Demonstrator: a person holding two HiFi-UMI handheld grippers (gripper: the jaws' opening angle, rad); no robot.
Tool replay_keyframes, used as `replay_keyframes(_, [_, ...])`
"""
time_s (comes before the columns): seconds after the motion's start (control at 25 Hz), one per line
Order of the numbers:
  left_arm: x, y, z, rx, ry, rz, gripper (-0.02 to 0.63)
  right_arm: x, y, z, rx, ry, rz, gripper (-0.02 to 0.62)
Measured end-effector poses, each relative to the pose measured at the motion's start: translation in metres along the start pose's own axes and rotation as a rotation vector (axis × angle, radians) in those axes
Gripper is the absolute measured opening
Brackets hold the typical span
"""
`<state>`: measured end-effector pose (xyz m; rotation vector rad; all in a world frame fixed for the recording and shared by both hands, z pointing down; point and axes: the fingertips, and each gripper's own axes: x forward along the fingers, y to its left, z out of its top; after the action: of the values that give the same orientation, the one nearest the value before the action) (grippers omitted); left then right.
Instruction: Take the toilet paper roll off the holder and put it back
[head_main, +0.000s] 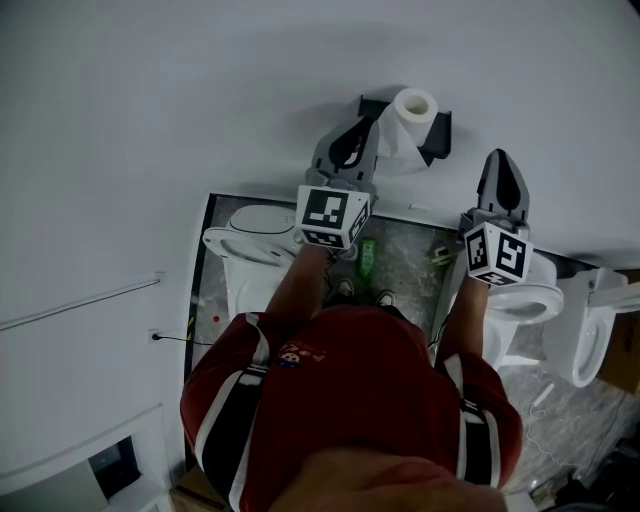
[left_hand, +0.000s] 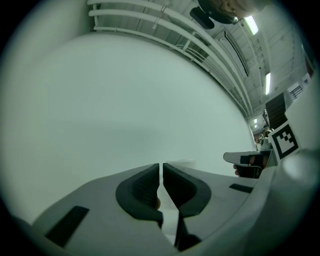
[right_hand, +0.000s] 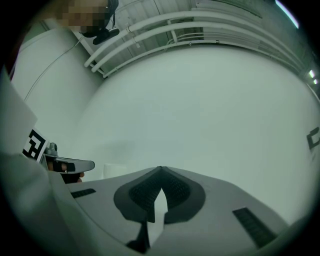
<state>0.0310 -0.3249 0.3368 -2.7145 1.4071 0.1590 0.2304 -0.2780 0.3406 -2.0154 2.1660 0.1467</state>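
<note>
The white toilet paper roll (head_main: 413, 108) sits on a black holder (head_main: 441, 136) on the white wall, with a loose sheet hanging down its left side. My left gripper (head_main: 366, 125) is just left of the roll, tips close to the hanging sheet, jaws shut. I see nothing plainly between its pads. In the left gripper view the left gripper (left_hand: 161, 166) points at the wall and the roll's top (left_hand: 180, 162) peeks over the right jaw. My right gripper (head_main: 499, 157) hangs right of the holder, shut and empty. In the right gripper view, the right gripper (right_hand: 160, 170) faces bare wall.
Below stand a white toilet (head_main: 252, 240) on the left and two more toilets (head_main: 530, 297) (head_main: 590, 335) on the right. A green bottle (head_main: 367, 257) lies on the mottled floor. The person's red shirt (head_main: 350, 400) fills the bottom of the head view.
</note>
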Motion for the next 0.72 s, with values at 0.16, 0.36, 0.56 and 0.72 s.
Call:
replay_keyframes(0.16, [0.006, -0.013, 0.0, -0.003, 0.022, -0.089, 0.136, -0.001, -0.004, 0.0, -0.003, -0.002, -0.018, 0.006])
replay_keyframes(0.36, [0.016, -0.027, -0.002, 0.009, 0.062, -0.16, 0.272, -0.004, -0.012, 0.003, 0.0, -0.008, -0.044, 0.007])
replay_keyframes(0.56, [0.029, -0.036, -0.007, 0.023, 0.085, -0.19, 0.354, -0.005, -0.021, -0.001, 0.0, -0.004, -0.068, 0.006])
replay_keyframes(0.72, [0.04, -0.044, -0.012, 0.039, 0.12, -0.209, 0.371, -0.007, -0.029, 0.0, 0.003, -0.007, -0.086, 0.006])
